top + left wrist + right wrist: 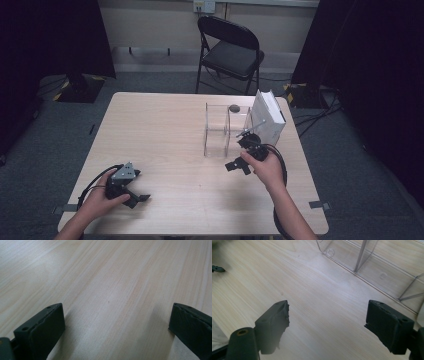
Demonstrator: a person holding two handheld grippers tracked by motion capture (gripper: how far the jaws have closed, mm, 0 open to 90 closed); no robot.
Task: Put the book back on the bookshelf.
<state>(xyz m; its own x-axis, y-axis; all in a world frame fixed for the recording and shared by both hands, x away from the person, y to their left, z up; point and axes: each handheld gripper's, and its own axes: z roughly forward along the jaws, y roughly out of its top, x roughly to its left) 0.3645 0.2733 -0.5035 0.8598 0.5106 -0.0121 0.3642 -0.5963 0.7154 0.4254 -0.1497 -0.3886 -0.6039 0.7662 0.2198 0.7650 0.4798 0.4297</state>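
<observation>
- High view: dim room, black at both sides; the pale tabletop (175, 135) is the brightest area, evenly lit from above.
- Gripper views: soft, slightly blurred; near fingers (274, 322) out of focus, casting faint shadows on the wood.

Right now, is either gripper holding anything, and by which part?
Nothing is held. The left gripper and right gripper both stand open over bare table.

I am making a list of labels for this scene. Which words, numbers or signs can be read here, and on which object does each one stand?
None can be read.
White cardboard box: no legible print.
Clear plastic organiser: no writing visible.
Wall socket plate: too small to read.
</observation>
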